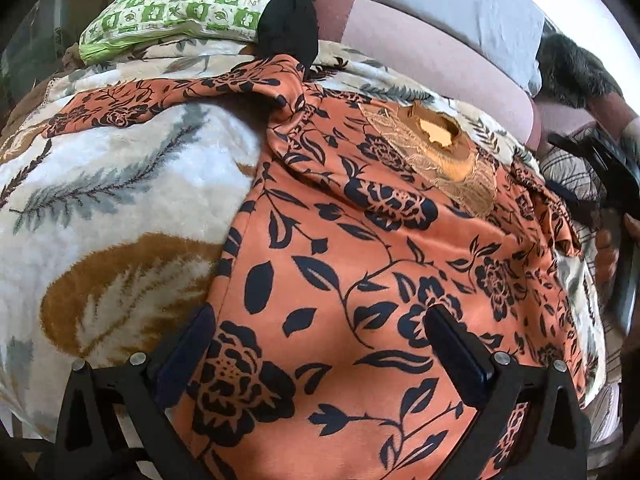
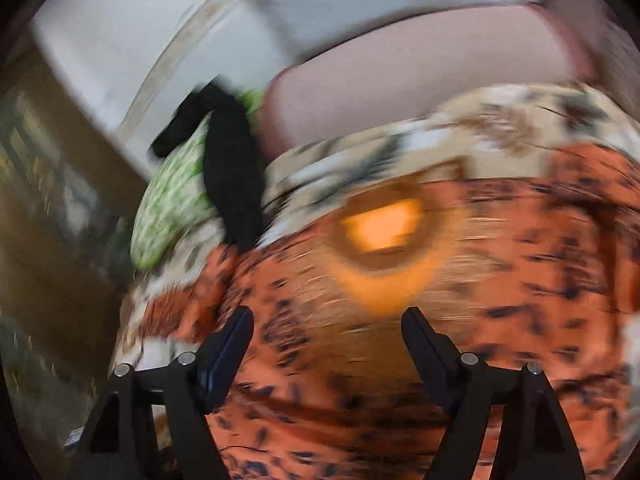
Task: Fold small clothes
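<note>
the orange floral garment (image 1: 352,264) lies spread face up on the leaf-print blanket (image 1: 100,200) that covers the bed; its neckline (image 1: 436,140) points toward the pink bolster (image 1: 420,56), one sleeve (image 1: 168,96) trails out flat to the left and the other sleeve (image 1: 552,216) is bunched at the right edge; a green checked pillow (image 1: 188,4) with a black cloth (image 1: 292,12) draped over it sits well apart at the head of the bed. the left gripper (image 1: 320,332) hovers over the lower body of the garment with its jaws wide apart and nothing between them; the right gripper (image 2: 328,336) is also spread wide and empty, aimed at the cloth just below the neckline, in a view smeared by motion. judging from this, the garment is laid out but not yet folded, so the step in hand is a first fold; to do it well, smooth the bunched right sleeve flat first; pinch only the top layer at the shoulder and hem edge, not the blanket's pile; carry both corners across together so the crease runs straight; set the edge down before letting go.
</note>
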